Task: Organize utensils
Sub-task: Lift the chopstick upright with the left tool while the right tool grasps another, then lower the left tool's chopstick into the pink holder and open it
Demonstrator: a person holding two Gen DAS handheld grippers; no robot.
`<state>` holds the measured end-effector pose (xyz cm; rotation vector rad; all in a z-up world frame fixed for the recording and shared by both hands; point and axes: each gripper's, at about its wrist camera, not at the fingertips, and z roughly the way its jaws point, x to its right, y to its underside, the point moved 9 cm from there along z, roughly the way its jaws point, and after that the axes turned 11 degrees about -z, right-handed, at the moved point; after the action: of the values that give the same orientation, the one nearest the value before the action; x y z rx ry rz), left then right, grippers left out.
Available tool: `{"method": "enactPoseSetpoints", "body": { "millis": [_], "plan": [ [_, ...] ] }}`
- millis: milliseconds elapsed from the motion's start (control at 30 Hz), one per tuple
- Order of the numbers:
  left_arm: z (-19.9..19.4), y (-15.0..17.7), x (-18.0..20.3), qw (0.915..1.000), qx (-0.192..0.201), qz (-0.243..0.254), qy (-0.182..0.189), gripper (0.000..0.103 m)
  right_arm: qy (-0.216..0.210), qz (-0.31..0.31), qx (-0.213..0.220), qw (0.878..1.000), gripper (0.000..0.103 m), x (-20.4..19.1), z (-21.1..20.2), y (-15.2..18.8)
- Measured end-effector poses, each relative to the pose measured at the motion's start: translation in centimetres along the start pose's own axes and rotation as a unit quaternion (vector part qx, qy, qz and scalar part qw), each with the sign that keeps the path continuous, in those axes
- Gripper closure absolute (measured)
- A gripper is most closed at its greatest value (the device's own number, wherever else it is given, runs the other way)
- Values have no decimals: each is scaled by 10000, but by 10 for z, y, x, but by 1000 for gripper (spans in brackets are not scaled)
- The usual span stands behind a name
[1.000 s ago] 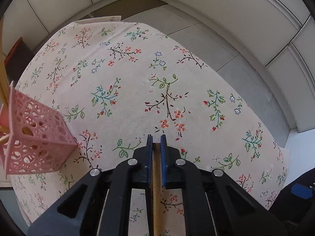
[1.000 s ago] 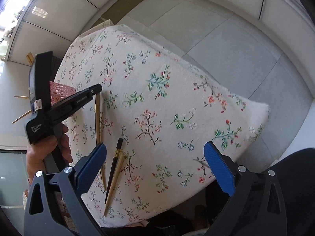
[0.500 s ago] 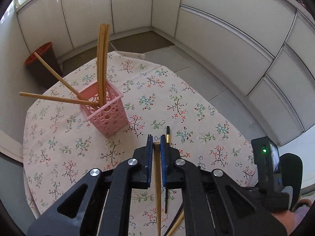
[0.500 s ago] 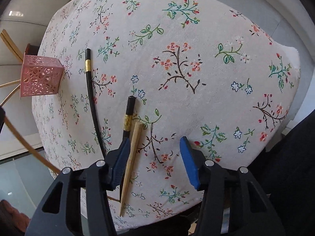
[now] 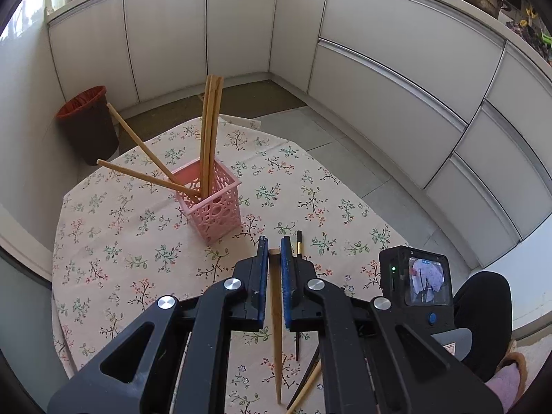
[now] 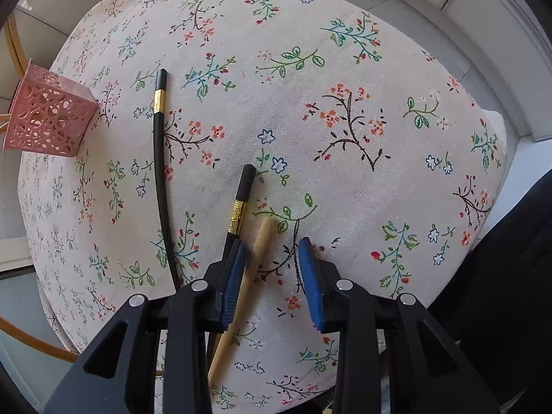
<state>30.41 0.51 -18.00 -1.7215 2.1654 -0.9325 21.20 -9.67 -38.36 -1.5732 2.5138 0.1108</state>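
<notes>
Left wrist: left tool (image 5: 274, 253) pinched a wooden chopstick (image 5: 276, 327), raised for the pink holder (image 5: 214, 203). Right tool (image 6: 272, 252) was closing, pads astride a second wooden chopstick (image 6: 257, 252) on the bench (image 6: 310, 69), not yet gripping.

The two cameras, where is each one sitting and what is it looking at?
Left wrist camera: sits on the left gripper, shut on a wooden chopstick, looking slanting down at the pink basket and cupboards; the right gripper's camera body shows.
Right wrist camera: sits on the right gripper, looking almost straight down at a wooden chopstick on the cloth, its jaws closing around it.
Both see the basket, the flowered tablecloth and black chopsticks.
</notes>
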Motion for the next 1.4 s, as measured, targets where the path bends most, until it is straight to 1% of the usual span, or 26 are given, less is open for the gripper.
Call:
{"method": "enactPoseSetpoints", "body": {
  "millis": [33, 67, 133, 200, 300, 400, 467, 567, 633, 733, 767, 900, 1000, 1200, 1400],
  "plan": [
    [-2, 0, -2, 10000, 14, -37, -33, 96, -81, -76, 71, 9999, 89, -3, 0, -1],
    [-4, 0, -3, 10000, 34, -67, -54, 96, -182, -127, 109, 9997, 92, -7, 1, -2],
    [-8, 0, -4, 9999, 74, -104, -62, 97, -341, -54, 106, 9993, 95, -6, 2, -3],
    [-13, 1, -3, 9998, 124, -104, -92, 97, -607, 11, 149, 9980, 95, -1, -1, -7],
    [-22, 2, 2, 9996, 240, -100, -115, 97, -853, 25, 405, 9955, 95, 10, -12, -17],
    [-31, 4, 8, 9990, 399, -37, -221, 97, -1071, -85, 790, 9911, 95, 19, -37, -33],
    [-38, 3, 14, 9985, 485, 2, -254, 97, -1244, -265, 1093, 9858, 96, 23, -58, -45],
    [-44, 3, 20, 9979, 570, 15, -309, 97, -1351, -668, 1660, 9745, 96, 23, -100, -58],
    [-46, 3, 22, 9976, 595, 20, -350, 97, -1397, -968, 2048, 9639, 95, 24, -131, -61],
    [-46, 3, 24, 9972, 618, 4, -417, 97, -1505, -1265, 2472, 9488, 95, 25, -169, -62],
    [-46, 3, 25, 9971, 620, 7, -431, 97, -1522, -1340, 2580, 9446, 95, 31, -181, -63],
    [-47, 0, 26, 9966, 654, 14, -491, 97, -1553, -1613, 3005, 9271, 95, 34, -227, -68],
    [-48, -3, 28, 9963, 684, 5, -524, 97, -1568, -1700, 3213, 9183, 95, 32, -250, -73],
    [-58, -18, 34, 9951, 837, -32, -529, 97, -1555, -1768, 3493, 9069, 95, 32, -282, -89],
    [-79, -50, 38, 9921, 1113, -71, -577, 97, -1622, -1858, 3660, 8973, 95, 32, -302, -105]
  ]
}}
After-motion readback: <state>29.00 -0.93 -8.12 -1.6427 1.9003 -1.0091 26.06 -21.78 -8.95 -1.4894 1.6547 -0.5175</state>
